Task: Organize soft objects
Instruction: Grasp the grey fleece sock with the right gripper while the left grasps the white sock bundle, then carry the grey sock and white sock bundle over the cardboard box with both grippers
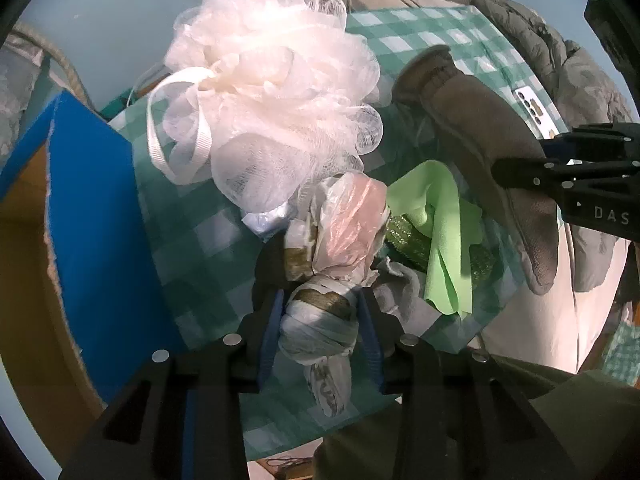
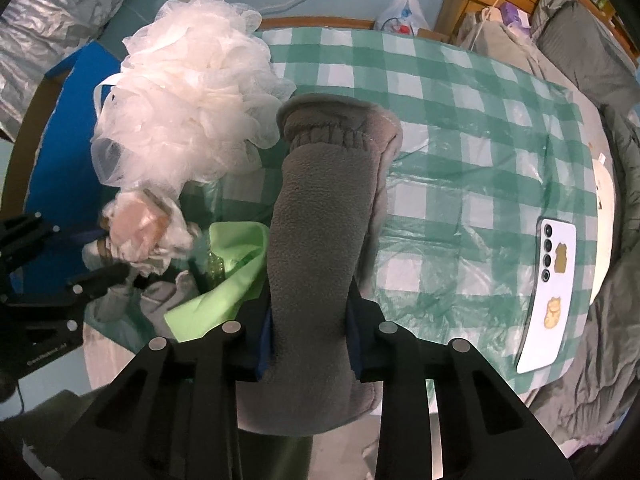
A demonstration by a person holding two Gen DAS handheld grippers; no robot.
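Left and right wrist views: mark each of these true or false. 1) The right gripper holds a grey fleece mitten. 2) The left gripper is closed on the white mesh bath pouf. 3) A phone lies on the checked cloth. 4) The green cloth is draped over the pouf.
1) True: the right gripper is shut on the grey fleece mitten.
2) False: the left gripper is shut on a knotted plastic bag bundle; the white mesh bath pouf lies free beyond it.
3) True: the phone lies on the checked cloth.
4) False: the green cloth lies beside the bundle, below the pouf.
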